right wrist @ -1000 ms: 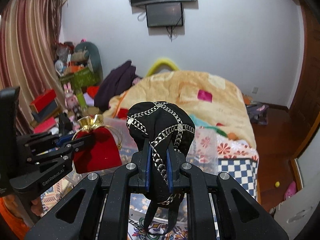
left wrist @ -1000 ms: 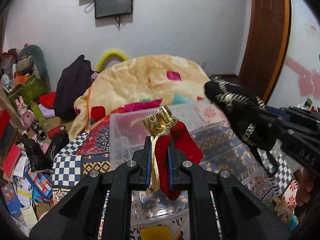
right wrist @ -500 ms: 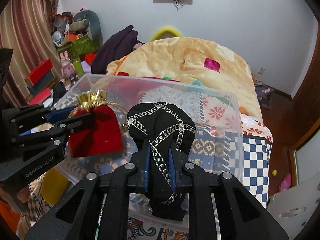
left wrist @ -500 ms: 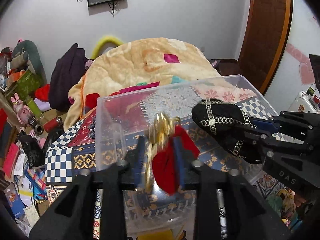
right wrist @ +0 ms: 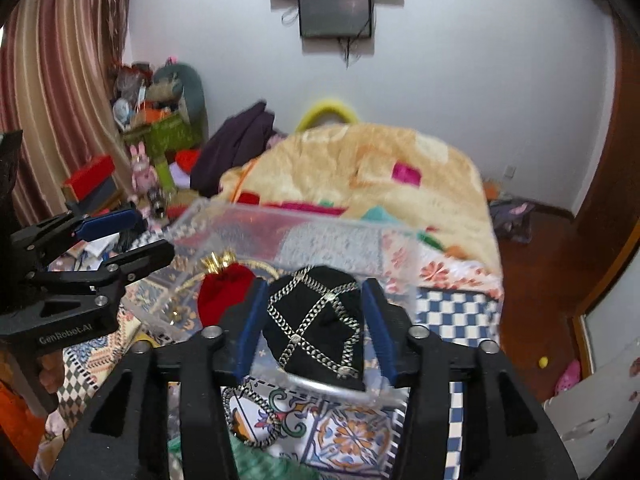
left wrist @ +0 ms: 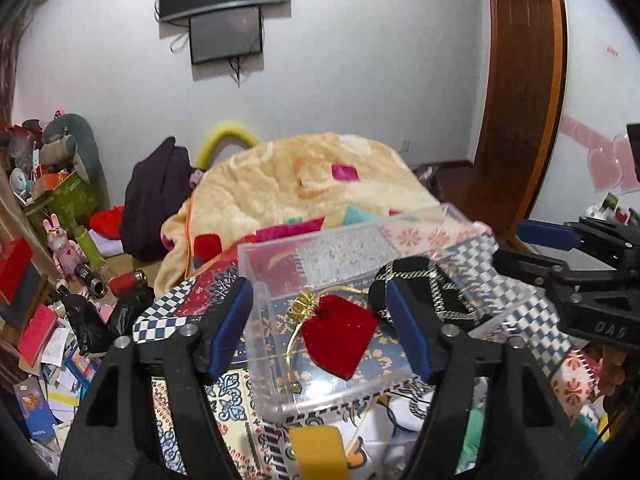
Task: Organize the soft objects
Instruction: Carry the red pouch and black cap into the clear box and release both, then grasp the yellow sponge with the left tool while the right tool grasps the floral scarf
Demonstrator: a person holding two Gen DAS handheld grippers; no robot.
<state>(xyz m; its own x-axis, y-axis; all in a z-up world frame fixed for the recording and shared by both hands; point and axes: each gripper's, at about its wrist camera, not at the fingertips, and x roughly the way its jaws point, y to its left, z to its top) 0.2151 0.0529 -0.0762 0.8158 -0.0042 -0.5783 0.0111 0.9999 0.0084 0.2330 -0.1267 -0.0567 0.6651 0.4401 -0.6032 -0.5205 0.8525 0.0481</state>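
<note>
A red velvet pouch (left wrist: 340, 338) with a gold drawstring top lies inside a clear plastic box (left wrist: 276, 396) on the patterned bedspread. A black pouch with silver chain (right wrist: 316, 320) lies beside it in the same box, to the right. My left gripper (left wrist: 320, 332) is open, its blue pads wide apart above the red pouch (right wrist: 224, 292). My right gripper (right wrist: 316, 330) is open too, its pads either side of the black pouch (left wrist: 424, 292) without pressing it.
A beige blanket (left wrist: 304, 184) is heaped on the bed behind the box. Cluttered toys, boxes and papers (left wrist: 52, 280) fill the left floor. A wooden door (left wrist: 520, 92) stands at the right, a wall screen (left wrist: 224, 32) above.
Both grippers opened and let go of their pouches, which now lie in the clear box. Both grippers have drawn back slightly from the box.
</note>
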